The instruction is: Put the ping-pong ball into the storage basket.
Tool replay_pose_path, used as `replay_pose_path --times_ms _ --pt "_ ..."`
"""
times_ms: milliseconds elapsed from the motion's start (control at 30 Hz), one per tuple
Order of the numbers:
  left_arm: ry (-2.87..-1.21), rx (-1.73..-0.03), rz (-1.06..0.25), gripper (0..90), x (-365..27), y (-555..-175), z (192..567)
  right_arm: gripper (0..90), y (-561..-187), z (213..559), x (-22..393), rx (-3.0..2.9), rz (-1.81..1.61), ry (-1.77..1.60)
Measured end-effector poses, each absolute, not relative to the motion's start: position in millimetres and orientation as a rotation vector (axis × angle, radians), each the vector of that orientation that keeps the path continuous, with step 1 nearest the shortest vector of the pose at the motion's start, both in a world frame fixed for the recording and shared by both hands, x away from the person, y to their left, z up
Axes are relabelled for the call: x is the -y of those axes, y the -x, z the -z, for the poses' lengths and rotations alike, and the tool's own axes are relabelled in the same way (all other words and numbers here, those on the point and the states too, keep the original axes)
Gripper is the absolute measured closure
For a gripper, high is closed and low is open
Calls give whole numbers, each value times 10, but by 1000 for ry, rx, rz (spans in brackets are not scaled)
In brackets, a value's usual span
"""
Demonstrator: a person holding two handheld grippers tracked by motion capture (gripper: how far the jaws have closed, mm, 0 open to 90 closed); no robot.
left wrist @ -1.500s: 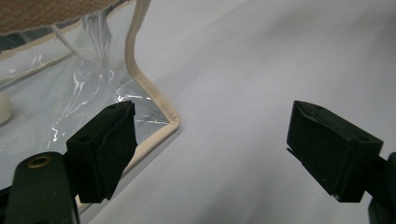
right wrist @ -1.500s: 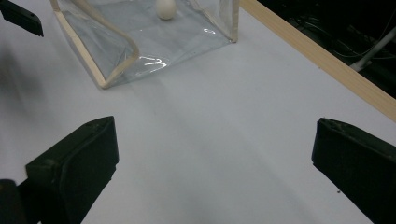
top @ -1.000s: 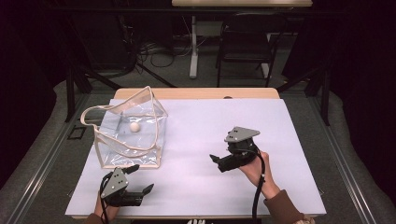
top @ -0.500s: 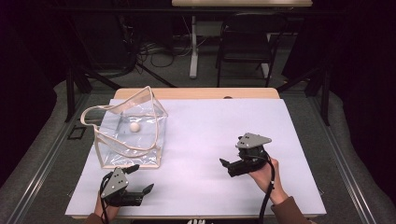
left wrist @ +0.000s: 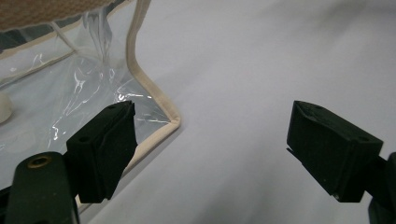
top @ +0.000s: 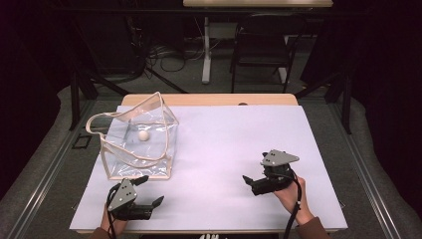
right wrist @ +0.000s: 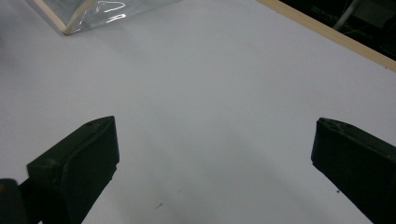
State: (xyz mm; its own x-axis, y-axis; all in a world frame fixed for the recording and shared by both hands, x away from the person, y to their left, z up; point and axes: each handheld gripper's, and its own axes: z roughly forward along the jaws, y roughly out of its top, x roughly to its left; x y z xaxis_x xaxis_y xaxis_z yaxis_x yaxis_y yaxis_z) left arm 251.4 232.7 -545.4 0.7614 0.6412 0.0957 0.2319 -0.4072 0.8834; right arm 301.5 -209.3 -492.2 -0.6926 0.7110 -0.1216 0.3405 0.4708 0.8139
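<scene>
1. Left gripper point(top: 149, 191) jaws spread wide, nothing between them, low at table's near-left edge, just beside clear bag point(top: 137, 144).
2. Right gripper point(top: 247, 180) jaws apart, empty, over bare white table point(top: 224, 149), well apart from bag.
3. Bag stands far-left; small white ball point(top: 143, 135) inside.

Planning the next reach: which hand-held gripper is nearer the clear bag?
Left. The left hand-held gripper sits just below the clear bag, at its front corner, jaws open. The right hand-held gripper is well off to the bag's right, across bare table.
</scene>
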Motion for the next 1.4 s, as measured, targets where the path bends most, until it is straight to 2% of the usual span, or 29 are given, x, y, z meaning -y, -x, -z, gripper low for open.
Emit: replay_pose_path --times_ms 1400 --pt "-1988 -664 -530 161 -2324 -2512 5461 2 -2628 5369 2501 -2263 -1095 -865"
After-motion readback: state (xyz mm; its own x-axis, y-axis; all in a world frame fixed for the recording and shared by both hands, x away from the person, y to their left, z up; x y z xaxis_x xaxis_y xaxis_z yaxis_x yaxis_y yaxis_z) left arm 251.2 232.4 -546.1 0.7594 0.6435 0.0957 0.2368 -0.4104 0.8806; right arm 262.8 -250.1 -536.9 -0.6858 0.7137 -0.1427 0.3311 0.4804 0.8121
